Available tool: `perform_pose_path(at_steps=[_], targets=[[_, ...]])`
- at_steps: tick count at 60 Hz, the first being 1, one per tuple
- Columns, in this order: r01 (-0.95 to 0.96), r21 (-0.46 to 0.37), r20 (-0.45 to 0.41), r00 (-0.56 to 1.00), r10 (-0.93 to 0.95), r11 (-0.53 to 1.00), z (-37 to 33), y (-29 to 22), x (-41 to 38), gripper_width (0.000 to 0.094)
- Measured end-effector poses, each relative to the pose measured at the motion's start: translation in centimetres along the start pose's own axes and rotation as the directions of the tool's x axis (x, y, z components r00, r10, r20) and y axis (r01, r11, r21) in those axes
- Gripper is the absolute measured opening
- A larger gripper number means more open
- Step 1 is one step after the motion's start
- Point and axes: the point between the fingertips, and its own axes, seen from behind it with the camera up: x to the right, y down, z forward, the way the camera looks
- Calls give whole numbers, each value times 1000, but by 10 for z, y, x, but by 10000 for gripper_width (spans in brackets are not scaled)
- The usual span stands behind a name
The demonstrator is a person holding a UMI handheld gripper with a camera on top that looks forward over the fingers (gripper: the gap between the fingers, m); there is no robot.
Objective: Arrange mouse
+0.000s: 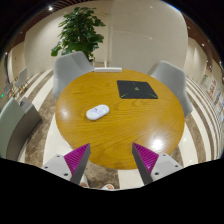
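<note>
Your gripper [110,158] is wide open, nothing held; pink pads [78,155] face each other with bare tabletop showing through the gap. You're hovering above the near edge of the round wooden table [130,125]. White mouse [97,112] sits on the tabletop beyond the fingers, ahead of the left one, well apart from both. Black mouse pad [136,90] lies flat farther back toward the far side, near the mouse but not touching it. Grey chairs [70,68] ring the table. Green potted plant [80,32] stands behind the far chairs, against the light wall.
</note>
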Motion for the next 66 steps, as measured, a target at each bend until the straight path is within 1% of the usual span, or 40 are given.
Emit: perform_pose_path(at_steps=[7, 13, 23, 41, 57, 58, 66], targets=[[34, 0, 36, 999, -34, 999, 4, 0, -19, 867], [58, 5, 72, 996, -58, 998, 20, -4, -51, 868], [59, 21, 103, 993, -61, 998, 49, -8, -87, 866], [29, 38, 58, 998, -31, 999, 98, -22, -99, 865], [0, 54, 5, 1000, 0, 999, 157, -52, -92, 868], [1, 47, 1, 1000, -1, 999, 155, -62, -89, 869], [-17, 37, -18, 1000, 18, 999, 183, -76, -85, 876]])
